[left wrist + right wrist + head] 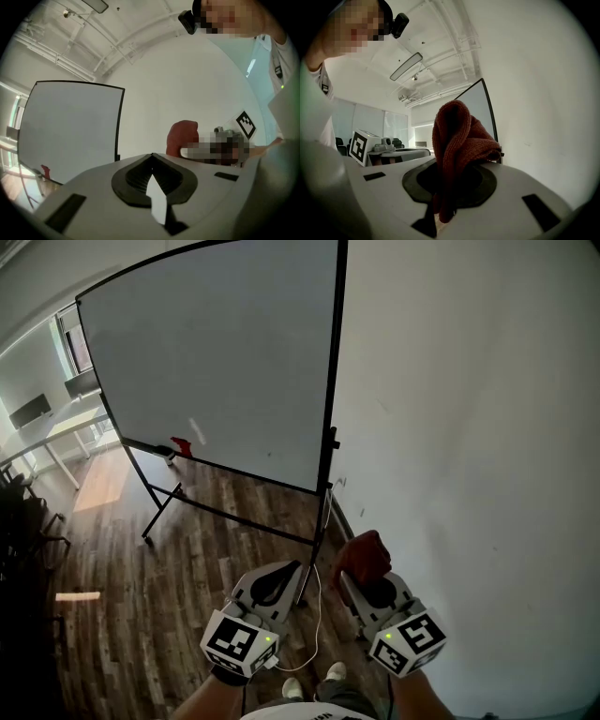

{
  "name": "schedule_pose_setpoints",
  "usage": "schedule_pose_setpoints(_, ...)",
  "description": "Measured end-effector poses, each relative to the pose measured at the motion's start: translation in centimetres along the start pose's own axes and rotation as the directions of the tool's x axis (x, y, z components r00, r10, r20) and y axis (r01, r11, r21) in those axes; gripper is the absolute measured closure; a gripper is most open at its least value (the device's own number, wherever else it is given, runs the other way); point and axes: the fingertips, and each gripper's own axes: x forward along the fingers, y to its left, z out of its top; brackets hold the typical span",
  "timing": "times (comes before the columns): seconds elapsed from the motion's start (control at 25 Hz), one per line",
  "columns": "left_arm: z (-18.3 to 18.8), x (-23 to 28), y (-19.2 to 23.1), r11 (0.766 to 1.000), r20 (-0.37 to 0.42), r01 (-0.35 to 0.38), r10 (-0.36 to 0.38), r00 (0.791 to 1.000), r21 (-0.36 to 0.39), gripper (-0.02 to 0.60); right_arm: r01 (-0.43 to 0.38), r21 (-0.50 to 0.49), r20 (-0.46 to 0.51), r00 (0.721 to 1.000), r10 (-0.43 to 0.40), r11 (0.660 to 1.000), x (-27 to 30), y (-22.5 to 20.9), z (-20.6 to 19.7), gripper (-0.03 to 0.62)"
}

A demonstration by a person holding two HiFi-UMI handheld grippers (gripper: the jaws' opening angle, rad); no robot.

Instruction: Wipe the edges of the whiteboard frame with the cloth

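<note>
Right hand-held gripper (pixel 442 190) clamps one cloth (pixel 459 136); left hand-held gripper (pixel 152 174) closed; one whiteboard (pixel 216 362).

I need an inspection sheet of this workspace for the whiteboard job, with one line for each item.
Surface: wood floor, seen under and around the stand.
Job's things: whiteboard upright on the stand, with a black frame; red cloth not touching the frame.
Clutter: small red item on the board's lower ledge, too small to identify.
Grippers: left gripper shut, empty; right gripper shut on the cloth.
Cables: white cable on the floor by the stand's foot.
Surroundings: white wall right of the board; desks and dark chairs far left.
</note>
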Motion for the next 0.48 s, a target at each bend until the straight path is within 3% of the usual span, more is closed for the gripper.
schedule_pose_setpoints(0.28,0.1,4.4,3.4,1.000,-0.012,-0.025,0.024,1.000,-0.019,0.574,-0.028,0.004,-0.001,1.000,0.028,1.000,4.2,-3.8,0.7,0.539)
schedule_pose_setpoints(0.48,1.9,8.4,4.7,0.999,-0.016,-0.052,0.052,0.999,-0.015,0.574,-0.073,-0.014,0.009,0.997,0.073,0.997,7.0,-7.5,3.8,0.539)
